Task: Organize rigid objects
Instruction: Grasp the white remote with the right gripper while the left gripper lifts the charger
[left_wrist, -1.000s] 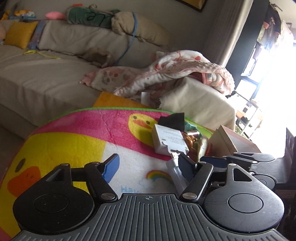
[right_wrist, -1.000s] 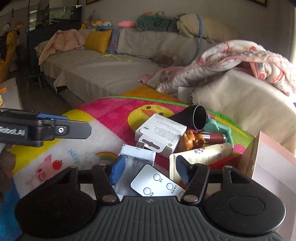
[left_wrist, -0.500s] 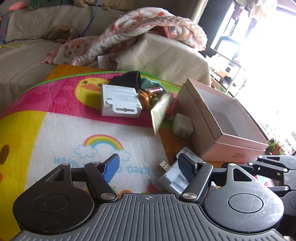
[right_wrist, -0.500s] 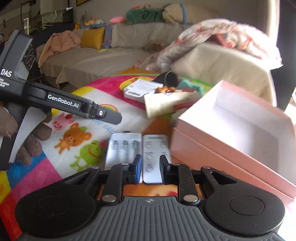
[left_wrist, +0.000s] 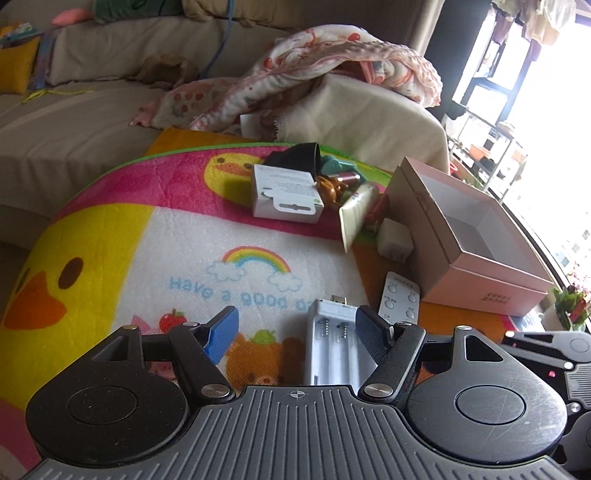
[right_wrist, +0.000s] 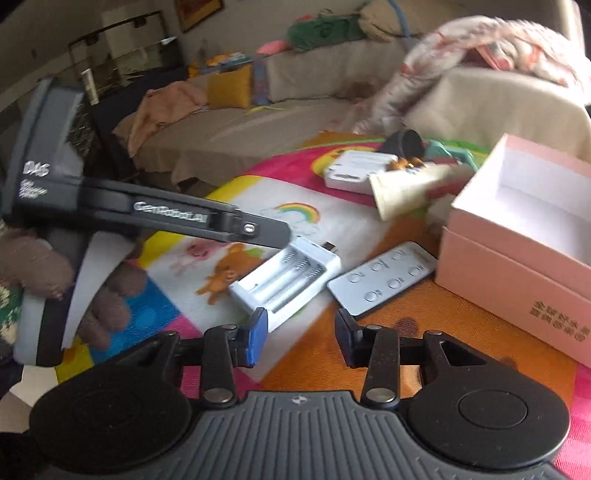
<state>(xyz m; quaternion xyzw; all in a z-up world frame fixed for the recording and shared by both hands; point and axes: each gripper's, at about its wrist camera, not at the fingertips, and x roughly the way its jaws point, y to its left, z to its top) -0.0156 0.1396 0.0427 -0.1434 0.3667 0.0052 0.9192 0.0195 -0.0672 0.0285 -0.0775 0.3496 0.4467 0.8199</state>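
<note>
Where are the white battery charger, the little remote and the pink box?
battery charger (right_wrist: 284, 280): right wrist view, its battery slots.
remote (right_wrist: 384, 282): right wrist view, its button face.
pink box (left_wrist: 480, 291): left wrist view, its near outer wall.

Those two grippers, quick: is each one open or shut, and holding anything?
Left gripper: open, holding nothing; the white battery charger lies between its fingers.
Right gripper: open, holding nothing.
</note>
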